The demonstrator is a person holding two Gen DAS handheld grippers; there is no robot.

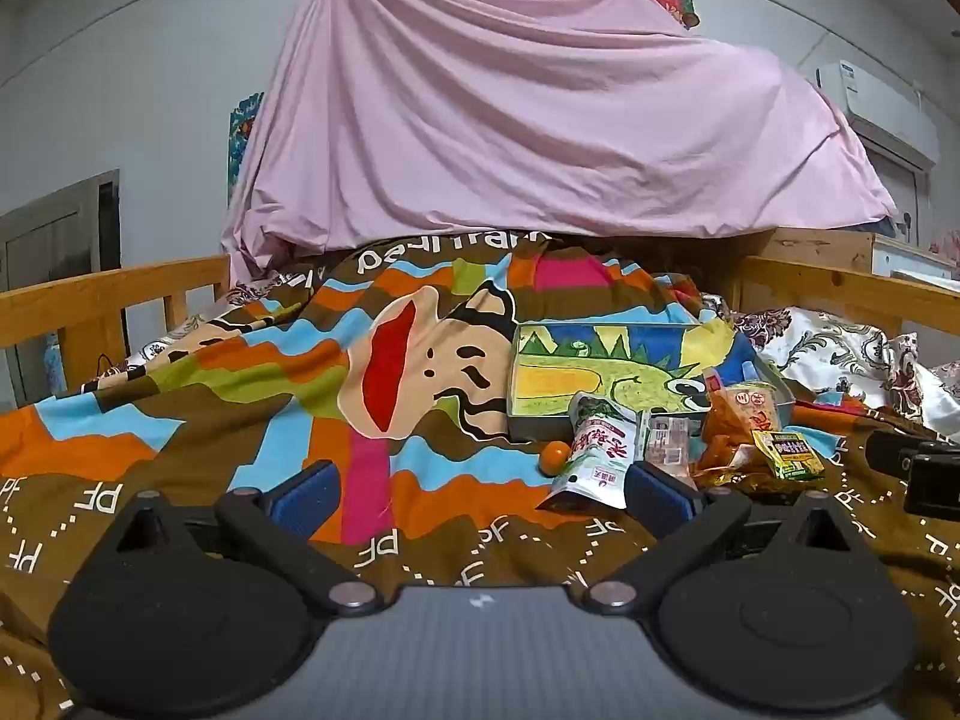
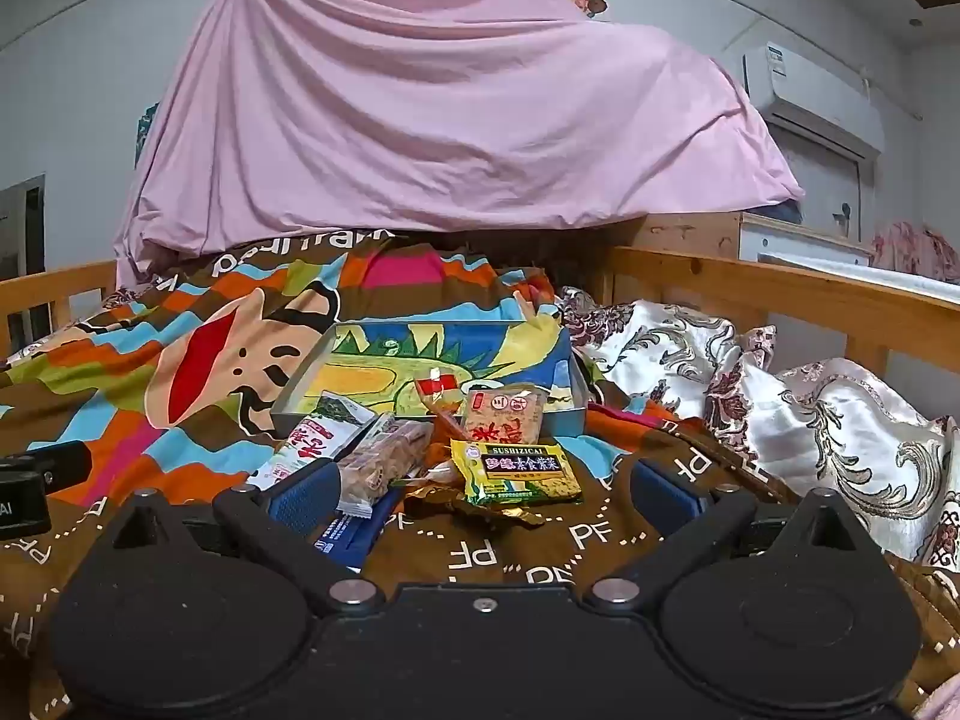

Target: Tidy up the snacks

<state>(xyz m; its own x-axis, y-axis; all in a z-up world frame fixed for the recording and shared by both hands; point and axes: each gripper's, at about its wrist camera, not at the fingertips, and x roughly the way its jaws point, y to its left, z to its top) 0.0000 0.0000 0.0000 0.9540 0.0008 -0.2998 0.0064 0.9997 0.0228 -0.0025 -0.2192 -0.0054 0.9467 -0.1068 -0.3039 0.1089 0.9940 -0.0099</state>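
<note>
1. Both tools hover empty over the bed: the left gripper [image 1: 480, 489] has its jaws spread wide with only quilt between them, and the right gripper [image 2: 483, 489] is just as wide, its jaws flanking the near edge of the snack pile without pressing on anything.

2. The snacks lie heaped on the patterned quilt [image 1: 198, 420] just in front of a shallow box [image 2: 528, 339] with a dinosaur drawing inside — probably where they belong. The pile includes a green-and-yellow seaweed packet [image 2: 517, 471], an orange packet [image 2: 504, 417], a clear-wrapped biscuit bar [image 2: 384, 459], a white-and-green pouch [image 1: 594, 450] and a small orange fruit [image 1: 553, 457].

3. Risk — the packets overlap, so closing on one may drag or pinch a neighbour and lift two at once.

4. Risk — the quilt is soft and creased; a low approach could catch fabric in the jaws and tug the whole heap, or tilt the box.

5. Risk — slick film wrappers may slide out of a shallow pinch on the way to the box.

6. Risk — the round fruit sits at the left of the pile and could roll away across the quilt if nudged.

7. The two grippers sit near each other, so they could collide if both reach for the pile.
</note>
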